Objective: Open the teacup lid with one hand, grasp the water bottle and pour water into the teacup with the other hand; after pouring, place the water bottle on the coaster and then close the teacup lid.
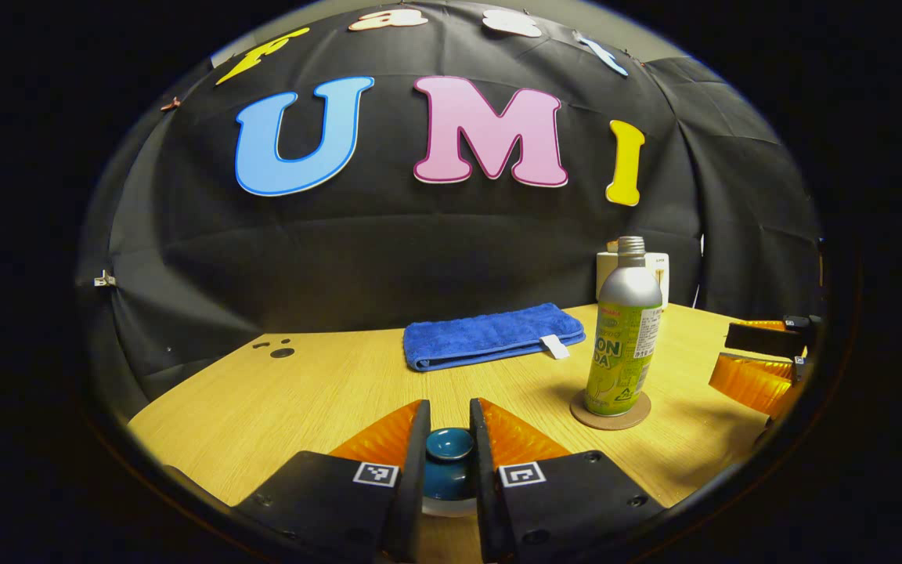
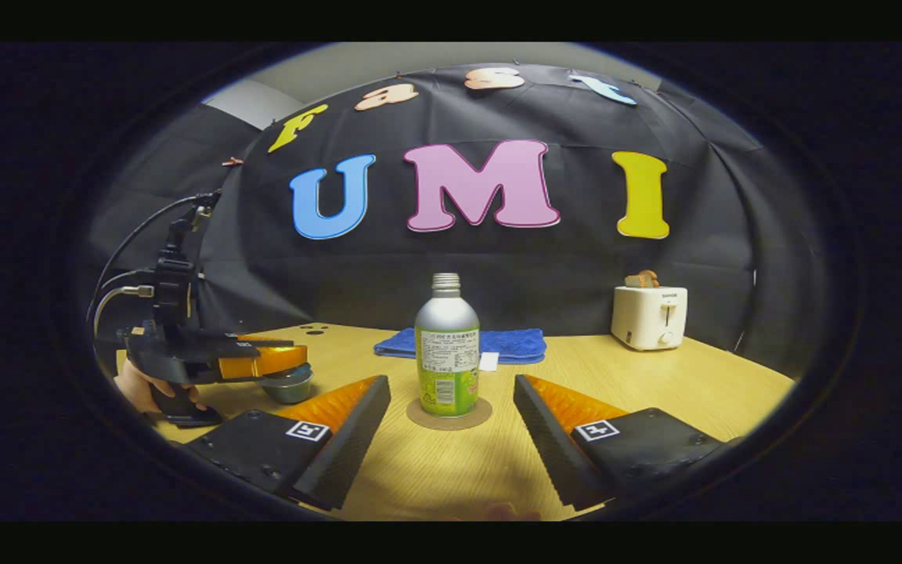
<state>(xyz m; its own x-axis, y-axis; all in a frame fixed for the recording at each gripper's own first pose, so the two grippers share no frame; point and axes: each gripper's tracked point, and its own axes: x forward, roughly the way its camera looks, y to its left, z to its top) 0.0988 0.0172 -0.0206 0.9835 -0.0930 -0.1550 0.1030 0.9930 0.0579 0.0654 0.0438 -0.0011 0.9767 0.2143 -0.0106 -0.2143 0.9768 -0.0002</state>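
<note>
A dark teal teacup lid (image 1: 448,479) with a round knob (image 1: 449,443) lies between the fingers of my left gripper (image 1: 449,427), which press on the knob from both sides. In the right gripper view the same gripper (image 2: 263,362) sits over the teacup (image 2: 288,385) at the left, held by a hand (image 2: 134,388). A silver water bottle (image 1: 625,337) with a green label stands upright on a round brown coaster (image 1: 611,417). My right gripper (image 2: 451,388) is open and low over the table, with the bottle (image 2: 447,352) and coaster (image 2: 449,417) a little ahead of its fingertips. It also shows at the right edge (image 1: 756,360) of the left gripper view.
A folded blue towel (image 1: 490,335) lies at the back of the wooden table (image 1: 279,407), behind the bottle (image 2: 514,345). A white toaster (image 2: 649,316) stands at the back right. Small holes (image 1: 282,351) mark the table's far left.
</note>
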